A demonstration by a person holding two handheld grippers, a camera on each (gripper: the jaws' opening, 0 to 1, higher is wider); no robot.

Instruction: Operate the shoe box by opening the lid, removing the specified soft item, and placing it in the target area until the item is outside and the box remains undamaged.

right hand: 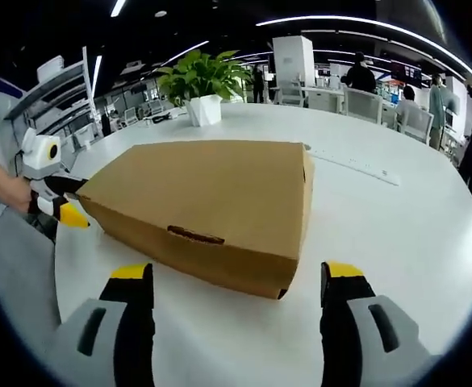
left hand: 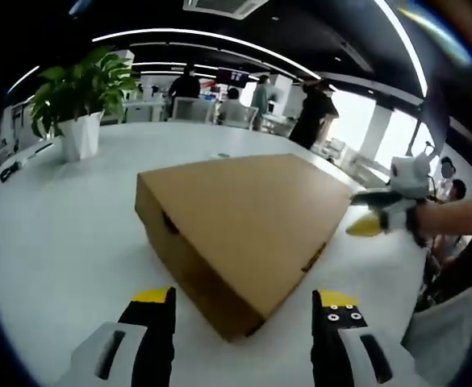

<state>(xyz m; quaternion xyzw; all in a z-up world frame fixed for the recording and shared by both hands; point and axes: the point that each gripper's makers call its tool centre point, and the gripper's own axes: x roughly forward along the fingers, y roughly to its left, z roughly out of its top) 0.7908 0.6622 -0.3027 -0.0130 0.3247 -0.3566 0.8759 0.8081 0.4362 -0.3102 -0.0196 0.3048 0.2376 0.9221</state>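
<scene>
A closed brown cardboard shoe box (left hand: 248,222) lies on the white table (left hand: 66,234), its lid down. My left gripper (left hand: 244,302) stands open just short of the box's near corner, jaws wide apart with nothing between them. The right gripper (left hand: 373,214) enters the left gripper view from the right, at the box's far right edge, held by a hand. In the right gripper view the same box (right hand: 211,197) shows a finger slot in its front wall, and my right gripper (right hand: 236,282) is open just in front of it. The left gripper (right hand: 58,201) appears at the box's left corner.
A potted green plant (left hand: 78,101) in a white pot stands at the table's far side, also seen as the plant (right hand: 202,85) in the right gripper view. A white ruler-like strip (right hand: 352,165) lies on the table behind the box. Chairs and several people stand in the background.
</scene>
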